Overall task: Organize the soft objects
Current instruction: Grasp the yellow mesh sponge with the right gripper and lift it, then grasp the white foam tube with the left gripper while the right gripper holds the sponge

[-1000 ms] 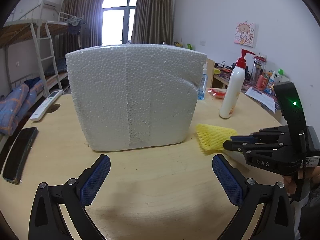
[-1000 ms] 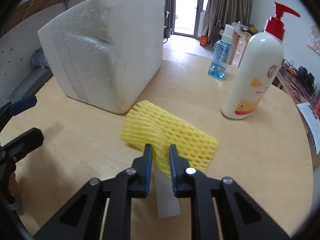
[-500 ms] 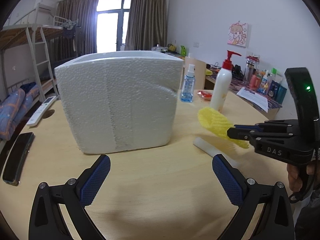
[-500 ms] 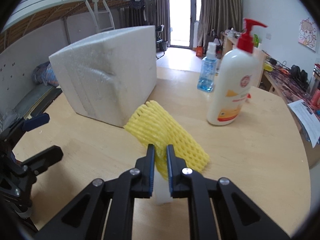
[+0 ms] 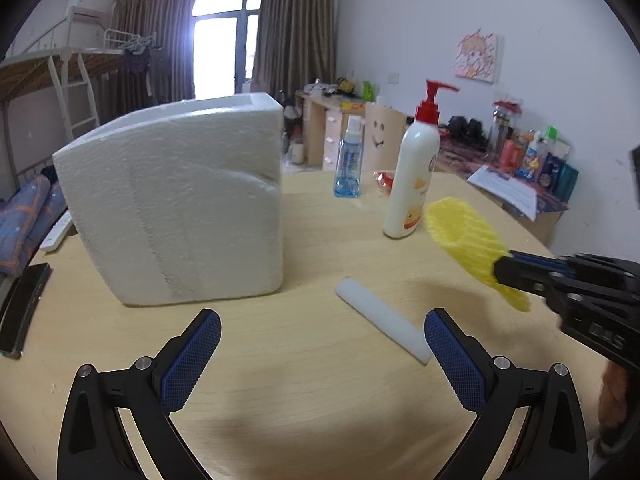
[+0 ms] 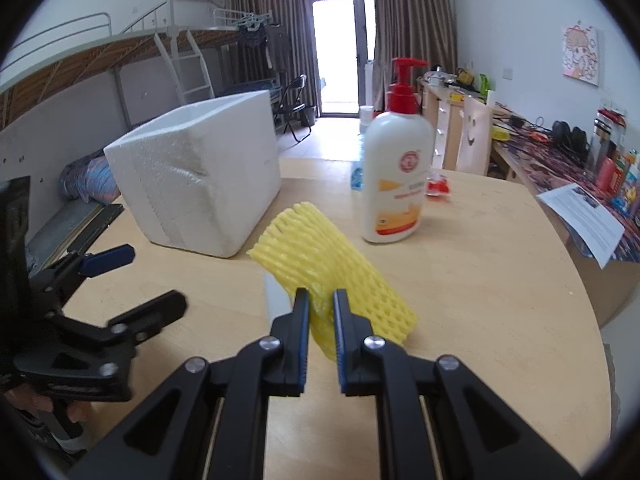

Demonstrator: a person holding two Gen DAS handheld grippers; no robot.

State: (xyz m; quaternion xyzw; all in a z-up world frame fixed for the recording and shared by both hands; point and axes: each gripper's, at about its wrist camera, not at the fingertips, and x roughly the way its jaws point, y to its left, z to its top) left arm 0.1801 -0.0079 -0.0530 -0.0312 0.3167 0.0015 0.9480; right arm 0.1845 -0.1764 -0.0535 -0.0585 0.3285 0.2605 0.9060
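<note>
Above the wooden surface (image 6: 480, 280), your right tongs (image 6: 321, 300) pinch the yellow foam-net sleeve (image 6: 332, 264), lifted for carrying. Your left tongs (image 5: 322, 354) stand spread, empty, facing the white foam stick (image 5: 382, 320).

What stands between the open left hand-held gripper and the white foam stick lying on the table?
Nothing visible. The left hand-held gripper is open, and only bare wooden table separates it from the white foam stick, which already lies close to its right finger.

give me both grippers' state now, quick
left gripper: open, holding nothing
right gripper: shut on the yellow foam net
</note>
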